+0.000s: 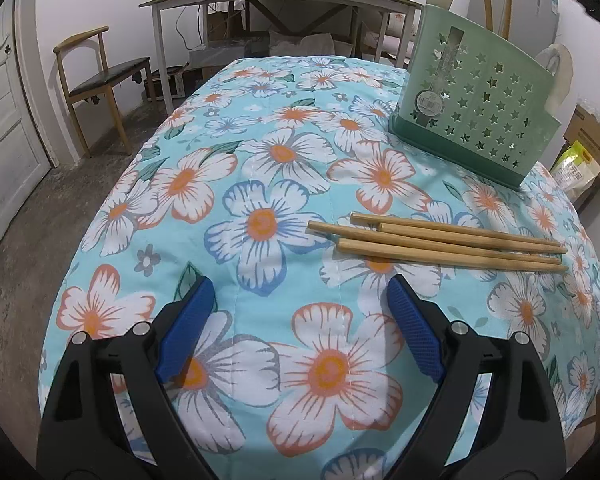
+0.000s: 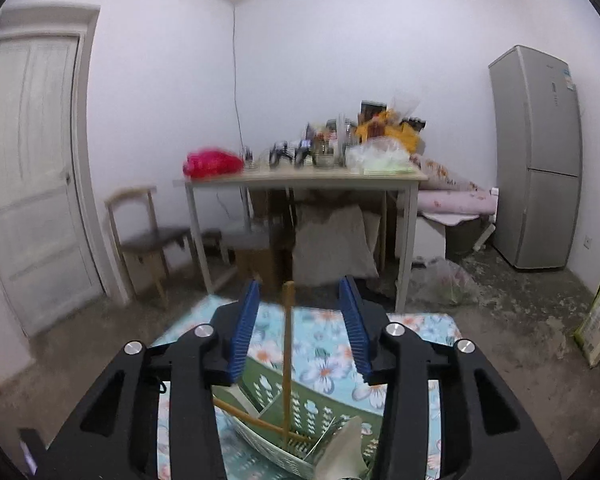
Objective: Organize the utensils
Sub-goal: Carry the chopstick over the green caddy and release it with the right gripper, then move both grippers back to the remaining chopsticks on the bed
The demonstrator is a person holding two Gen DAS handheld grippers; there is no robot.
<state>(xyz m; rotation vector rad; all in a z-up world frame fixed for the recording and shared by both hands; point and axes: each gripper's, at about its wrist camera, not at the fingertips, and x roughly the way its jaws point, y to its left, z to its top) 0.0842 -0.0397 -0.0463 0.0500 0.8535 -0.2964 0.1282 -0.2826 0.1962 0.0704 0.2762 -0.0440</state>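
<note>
We see a light-blue tablecloth patterned with white, orange-centred flowers. On it lie tan wooden chopsticks beside a mint-green utensil holder pierced with star-shaped holes. Our tools' pads are blue on black frames.

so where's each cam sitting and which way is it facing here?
Left wrist: on the left gripper, angled down at the floral cloth, four chopsticks and green holder; its open blue-padded fingers show.
Right wrist: on the right gripper, just above the holder, facing across the room; a chopstick stands untouched between its parted fingers.
Shared: holder, cloth, cluttered desk, chair, door, fridge.
</note>
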